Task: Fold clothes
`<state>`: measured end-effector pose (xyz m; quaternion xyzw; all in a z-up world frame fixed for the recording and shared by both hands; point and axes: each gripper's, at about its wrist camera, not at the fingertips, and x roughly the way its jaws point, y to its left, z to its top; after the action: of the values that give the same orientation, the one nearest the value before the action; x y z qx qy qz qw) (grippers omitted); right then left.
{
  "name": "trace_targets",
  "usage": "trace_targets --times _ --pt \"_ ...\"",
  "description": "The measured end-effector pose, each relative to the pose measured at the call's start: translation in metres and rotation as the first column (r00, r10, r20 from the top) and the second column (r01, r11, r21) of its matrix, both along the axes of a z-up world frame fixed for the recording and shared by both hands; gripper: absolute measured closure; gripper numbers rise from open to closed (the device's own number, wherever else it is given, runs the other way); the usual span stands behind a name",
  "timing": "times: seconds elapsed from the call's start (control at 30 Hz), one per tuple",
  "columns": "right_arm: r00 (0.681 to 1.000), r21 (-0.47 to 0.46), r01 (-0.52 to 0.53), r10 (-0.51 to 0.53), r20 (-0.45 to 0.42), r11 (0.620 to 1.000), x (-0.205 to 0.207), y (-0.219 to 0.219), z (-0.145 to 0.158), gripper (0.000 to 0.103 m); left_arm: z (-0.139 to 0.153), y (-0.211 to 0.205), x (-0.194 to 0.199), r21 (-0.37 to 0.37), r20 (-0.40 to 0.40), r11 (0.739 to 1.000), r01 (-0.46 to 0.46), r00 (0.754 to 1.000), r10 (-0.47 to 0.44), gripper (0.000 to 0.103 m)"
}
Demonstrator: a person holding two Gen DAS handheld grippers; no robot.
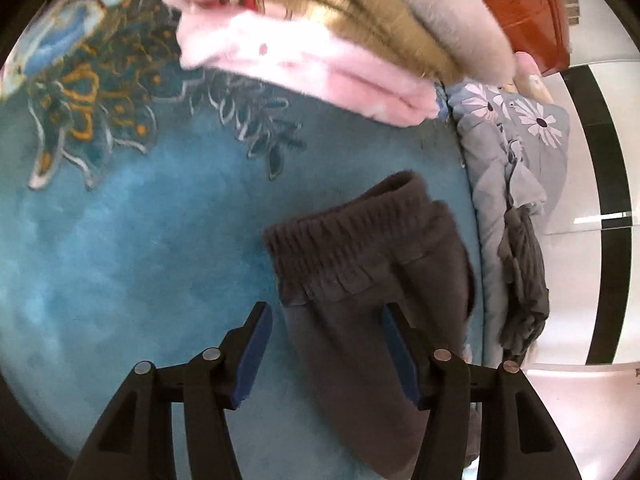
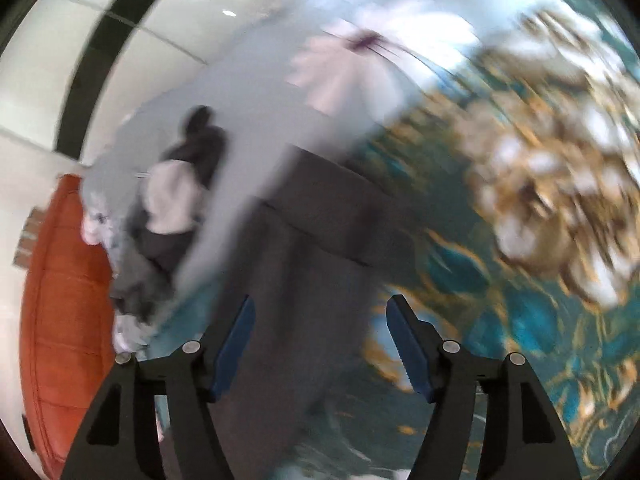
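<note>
Left wrist view looked down on a blue carpet (image 1: 140, 260) with a gold and white floral pattern at its far left. On it lay a dark brown garment (image 1: 360, 280), its ribbed elastic band toward the far end and folded over. The left gripper (image 1: 326, 352) stood over the near part of that garment with its jaws released; the blue pads (image 1: 254, 352) were spread to either side and pressed on nothing, the cloth lying flat between and below them. Beyond the garment sat a stack of folded items: a pink fleece (image 1: 304, 68) at the bottom, a golden-brown cloth (image 1: 332, 12) over it and a pale beige plush piece (image 1: 448, 12) at the top right. To the right, a grey floral sheet (image 1: 516, 140) hung along the carpet's edge, with a dark grey cloth (image 1: 524, 280) draped over it.

Right wrist view was heavily blurred. The right gripper (image 2: 320, 348) also had its jaws released, blue pads well apart, with the dark brown garment (image 2: 304, 248) stretching away beneath and between them, unclamped. The patterned carpet (image 2: 520, 320) filled the right side, the floral sheet (image 2: 260, 100) ran behind, and an orange-red object (image 2: 60, 300) showed at the left edge; what it was could not be told.
</note>
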<state>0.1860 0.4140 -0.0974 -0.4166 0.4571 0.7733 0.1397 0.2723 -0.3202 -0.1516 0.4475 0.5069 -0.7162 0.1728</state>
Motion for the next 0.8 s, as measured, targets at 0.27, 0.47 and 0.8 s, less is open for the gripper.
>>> trace_targets --times 0.27,0.47,0.8 --pt "0.993 -0.087 0.094 -0.099 -0.057 0.992 -0.019 0.012 -0.050 0.032 -0.014 0.008 -0.019 -0.137 0.043 0.990 0.026 0.999 -0.021 0.041" --pt "0.982 -0.109 0.162 -0.171 -0.081 0.981 -0.036 0.015 -0.056 0.034 -0.025 0.002 -0.029 -0.046 0.021 0.997 -0.059 0.998 0.060 0.040" --pt "0.972 -0.207 0.132 -0.168 -0.164 0.969 -0.041 0.006 -0.004 0.074 0.009 0.002 -0.028 -0.045 -0.010 0.993 -0.111 0.994 0.110 0.072"
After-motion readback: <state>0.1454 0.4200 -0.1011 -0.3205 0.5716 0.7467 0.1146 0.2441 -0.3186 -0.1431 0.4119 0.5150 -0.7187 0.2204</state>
